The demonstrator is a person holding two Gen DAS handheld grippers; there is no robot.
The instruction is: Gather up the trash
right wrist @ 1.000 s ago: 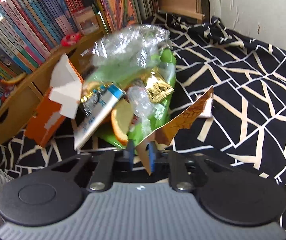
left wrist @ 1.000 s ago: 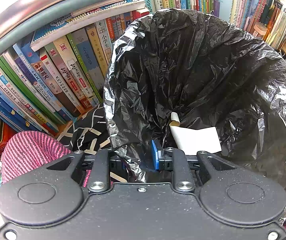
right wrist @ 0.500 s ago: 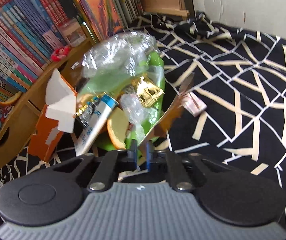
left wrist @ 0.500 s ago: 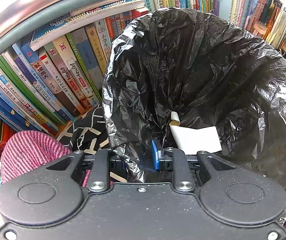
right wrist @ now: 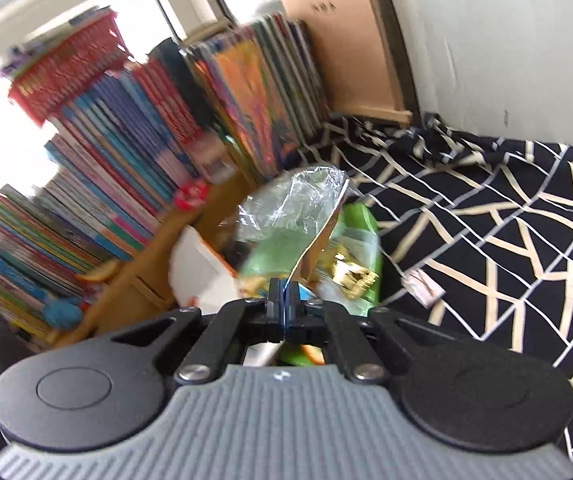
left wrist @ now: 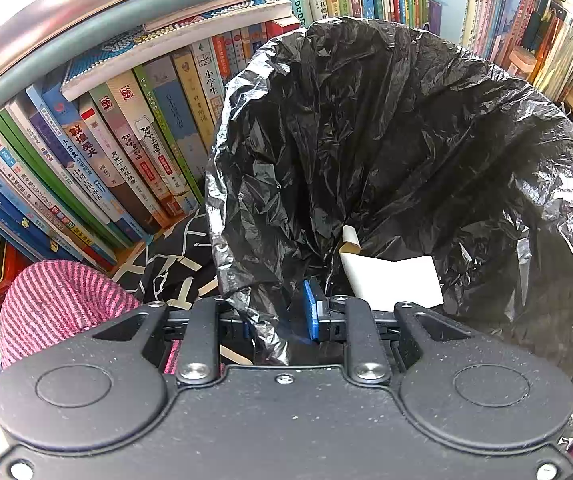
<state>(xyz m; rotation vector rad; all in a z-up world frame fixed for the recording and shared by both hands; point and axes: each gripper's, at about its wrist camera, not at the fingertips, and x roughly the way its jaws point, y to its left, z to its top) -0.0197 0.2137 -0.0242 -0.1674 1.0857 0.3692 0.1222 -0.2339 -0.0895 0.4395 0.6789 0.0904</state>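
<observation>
In the left wrist view my left gripper (left wrist: 278, 314) is shut on the near rim of a black trash bag (left wrist: 406, 140), holding its mouth wide. White paper (left wrist: 390, 280) lies at the bottom of the bag. In the right wrist view my right gripper (right wrist: 284, 300) is shut on a torn brown wrapper (right wrist: 322, 236), which stands up edge-on from the pads above the trash pile. Below it lie a clear plastic bag (right wrist: 298, 204), a green packet (right wrist: 286, 252), gold foil (right wrist: 352, 274) and an orange-and-white carton (right wrist: 202, 268).
Rows of books (left wrist: 126, 152) line the shelf behind the trash bag, with more books (right wrist: 126, 152) left of the pile. A black cloth with cream lines (right wrist: 486, 220) covers the surface. A small pink scrap (right wrist: 422, 286) lies on it. A pink striped knit thing (left wrist: 54, 304) sits lower left.
The right gripper closed on the brown wrapper and rose with it, tilting; the wrapper lifted off the cloth. The left gripper and bag have not moved.
</observation>
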